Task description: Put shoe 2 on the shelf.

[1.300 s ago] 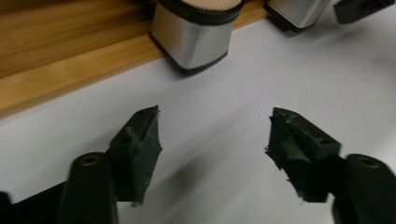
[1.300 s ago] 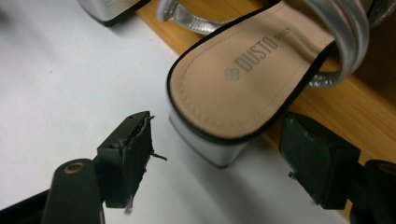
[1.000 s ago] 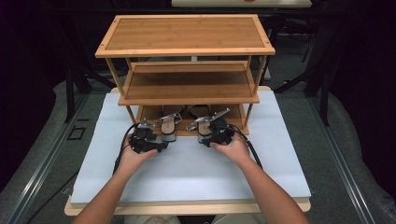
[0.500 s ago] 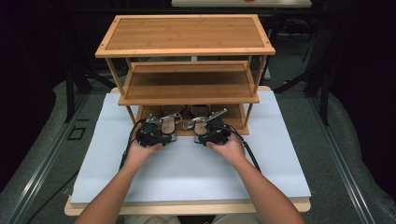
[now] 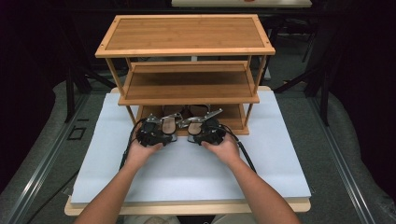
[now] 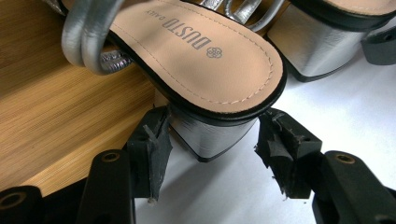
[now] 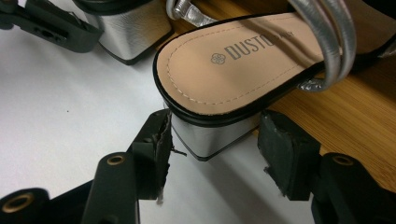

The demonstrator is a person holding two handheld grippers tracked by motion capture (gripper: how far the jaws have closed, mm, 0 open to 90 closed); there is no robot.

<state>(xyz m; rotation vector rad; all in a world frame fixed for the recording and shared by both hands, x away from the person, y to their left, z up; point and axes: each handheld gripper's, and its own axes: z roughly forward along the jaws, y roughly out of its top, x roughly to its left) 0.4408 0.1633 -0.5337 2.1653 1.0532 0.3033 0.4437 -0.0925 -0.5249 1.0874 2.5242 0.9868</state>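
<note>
Nearest the person, a white foam-covered table top [image 5: 187, 172] is crossed by two forearms, each hand carrying a black two-jaw gripper. The left gripper [image 6: 212, 151] has just been closing its jaws, and they are now pinched on the silver block heel of the left silver-strapped sandal with a tan insole [image 6: 196, 51]; in the left gripper view both pads are seen against the heel's sides. The right gripper [image 7: 212, 144] has likewise just been closing and is clamped on the heel of the right matching silver sandal [image 7: 243, 60].

Both sandals are lying with heels out over the white surface and toes resting on the bottom shelf of the three-tier bamboo shoe rack [image 5: 187, 88], side by side and close together. The grasp is judged complete on both shoes; lifting them and carrying them away from, or setting them fully onto, the rack is judged still to be done.

Above the sandals, the middle shelf hangs low, so little headroom is left for a lift. The rack's front posts stand just outside each gripper.
</note>
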